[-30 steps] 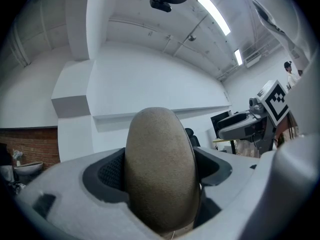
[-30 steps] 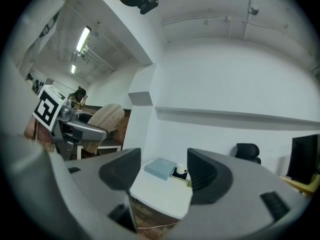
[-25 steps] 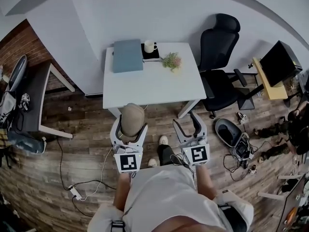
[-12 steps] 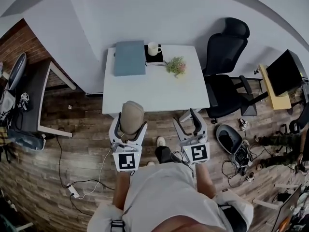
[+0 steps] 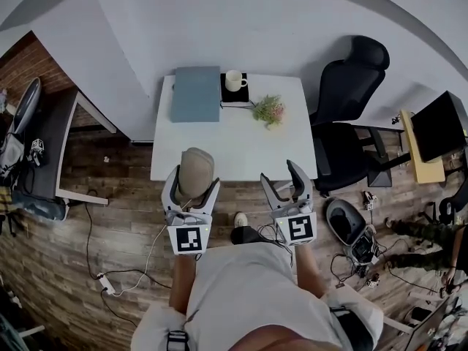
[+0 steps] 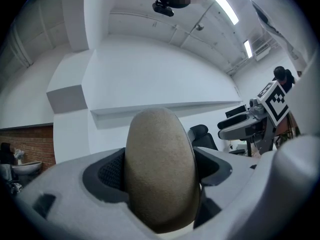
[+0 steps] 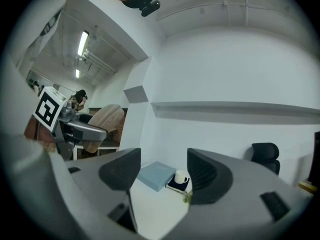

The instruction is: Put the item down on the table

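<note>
Head view: the left tool [image 5: 194, 187] was clamped on the tan oval item [image 5: 196, 171], held about the near edge of the white tabletop [image 5: 219, 148]. Release here risked a drop to the wood floor [image 5: 117, 218] (the rounded item could also roll).
Left gripper view: the jaws pressed the item's flanks.
Right gripper view: the right tool [image 7: 162, 171] stood apart and empty, with a mug [image 7: 179, 177] and an office chair [image 7: 265, 154] beyond.

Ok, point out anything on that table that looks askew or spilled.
Nothing stands out. The blue book, the mug on its dark notebook and the small plant sit tidily on the white table; no spill shows.
</note>
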`<state>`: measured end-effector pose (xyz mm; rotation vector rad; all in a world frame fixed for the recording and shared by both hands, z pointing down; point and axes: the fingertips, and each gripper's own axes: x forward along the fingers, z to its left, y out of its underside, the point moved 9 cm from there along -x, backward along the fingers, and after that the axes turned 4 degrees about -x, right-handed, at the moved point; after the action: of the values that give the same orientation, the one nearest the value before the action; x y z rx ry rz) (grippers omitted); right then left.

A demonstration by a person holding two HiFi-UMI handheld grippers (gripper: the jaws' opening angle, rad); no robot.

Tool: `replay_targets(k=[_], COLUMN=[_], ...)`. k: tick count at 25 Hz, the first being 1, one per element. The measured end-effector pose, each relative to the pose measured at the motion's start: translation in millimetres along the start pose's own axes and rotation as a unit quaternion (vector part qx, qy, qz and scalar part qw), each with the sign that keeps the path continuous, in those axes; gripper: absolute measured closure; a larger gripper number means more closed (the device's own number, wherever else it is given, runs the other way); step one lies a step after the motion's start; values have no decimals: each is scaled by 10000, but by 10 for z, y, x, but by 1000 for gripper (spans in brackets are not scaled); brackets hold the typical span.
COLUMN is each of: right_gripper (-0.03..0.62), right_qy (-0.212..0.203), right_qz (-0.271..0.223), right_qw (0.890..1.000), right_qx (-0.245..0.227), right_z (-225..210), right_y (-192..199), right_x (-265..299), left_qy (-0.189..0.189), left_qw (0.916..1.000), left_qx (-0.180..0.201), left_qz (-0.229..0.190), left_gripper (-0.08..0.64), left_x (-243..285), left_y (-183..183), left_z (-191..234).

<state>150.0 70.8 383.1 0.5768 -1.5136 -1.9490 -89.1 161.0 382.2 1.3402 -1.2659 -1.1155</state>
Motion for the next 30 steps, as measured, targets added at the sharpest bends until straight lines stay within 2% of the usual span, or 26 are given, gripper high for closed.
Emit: replay_targets(k=[16, 24, 30], right_gripper=[303, 304, 304], right_qy=[-442, -430, -399], right_qz=[-141, -161, -106], right_qw=[9988, 9986, 9988], right_qx=[163, 243, 253], right_z=[-729, -990, -1015], right_y=[254, 339, 380], right_x=[624, 799, 958], left_qy=[-337, -325, -274], left_qw=[9993, 9992, 9992], left_qx=[84, 152, 141], left_qz=[168, 182, 244], left_gripper=[150, 150, 150], left_x=[854, 1166, 1302], left_y=[0, -21, 35], left_z=[-169, -205, -108])
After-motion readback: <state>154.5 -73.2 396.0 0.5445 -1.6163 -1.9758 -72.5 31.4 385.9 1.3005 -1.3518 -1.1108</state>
